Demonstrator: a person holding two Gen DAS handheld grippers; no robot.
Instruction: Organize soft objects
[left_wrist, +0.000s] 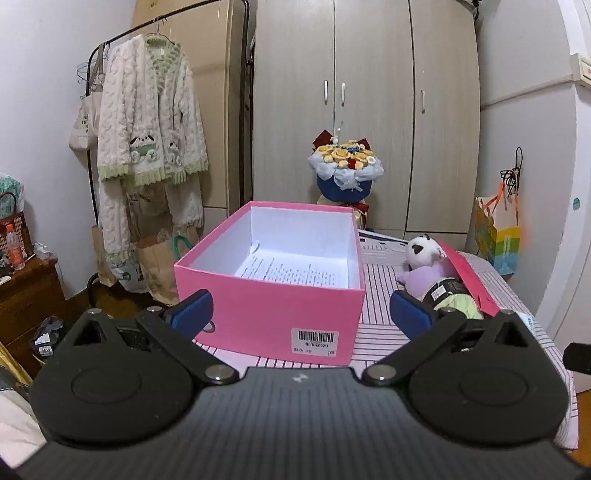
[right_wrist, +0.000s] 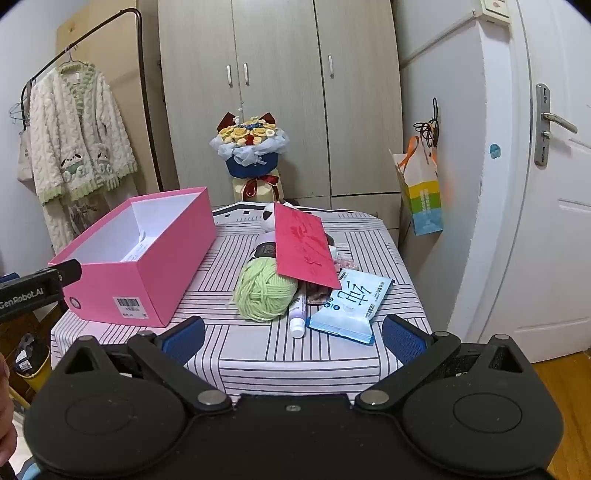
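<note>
The bench (right_wrist: 258, 354), under a striped cloth, carries everything within reach; the pink box (right_wrist: 147, 273) stands open at its left side, lidless, likely so soft things can be dropped straight in; a red envelope (right_wrist: 303, 247) lies tilted across the pile; the green yarn ball (right_wrist: 264, 291) sits just beside the box; a plush toy (left_wrist: 424, 262) lies behind it, partly covered; the left gripper (left_wrist: 299, 314) and right gripper (right_wrist: 293, 338) both hang wide open, holding nothing.
</note>
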